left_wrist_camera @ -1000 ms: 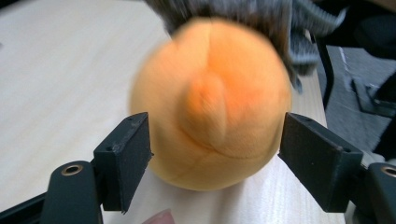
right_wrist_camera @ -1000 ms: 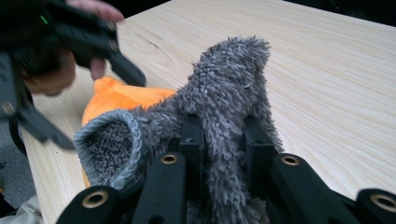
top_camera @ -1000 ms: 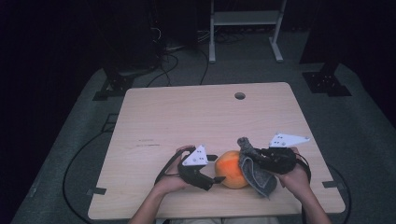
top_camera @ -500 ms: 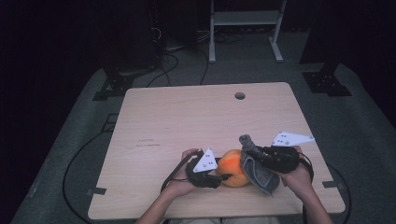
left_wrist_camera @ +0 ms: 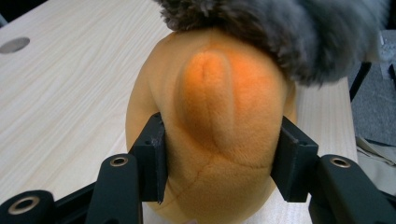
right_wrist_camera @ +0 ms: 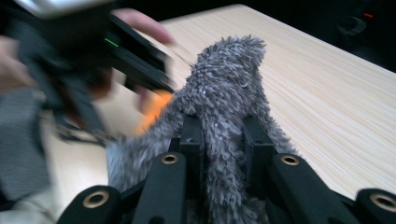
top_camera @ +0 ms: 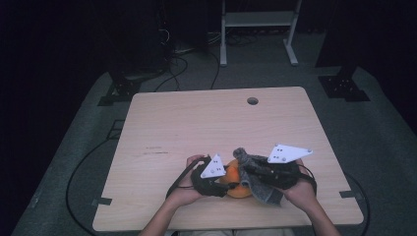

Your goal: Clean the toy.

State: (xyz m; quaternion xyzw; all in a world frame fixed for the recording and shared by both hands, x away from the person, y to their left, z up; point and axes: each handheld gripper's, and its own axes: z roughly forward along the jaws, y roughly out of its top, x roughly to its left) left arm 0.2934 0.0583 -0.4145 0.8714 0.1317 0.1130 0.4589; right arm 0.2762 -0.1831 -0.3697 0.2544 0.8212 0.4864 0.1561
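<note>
Clearly the work in hand is wiping the orange plush toy (left_wrist_camera: pixel 215 126) with the grey fuzzy cloth (right_wrist_camera: pixel 224 116). The toy sits on the wooden table (top_camera: pixel 196 128), near its front edge, between the person's two hands.

The left gripper (left_wrist_camera: pixel 219 163) has just been closing, and its two black jaws now press the toy's soft flanks from either side, so the toy is pinched between them. The right gripper (right_wrist_camera: pixel 222 140) is clamped tight on a fold of the cloth, which stands up between its jaws; in the high view the cloth (top_camera: pixel 255 177) drapes over the far side of the toy (top_camera: pixel 235 181) from the left gripper (top_camera: pixel 212 176).

To do this step well, I judge the left grip should stay firm enough to stop the toy rolling, but not so hard that the plush buckles. The right gripper (top_camera: pixel 251 169) should drag the loose cloth across the toy's top in short strokes, keeping its jaws off the fabric beneath. A slack grip on the cloth could let it slide out.
</note>
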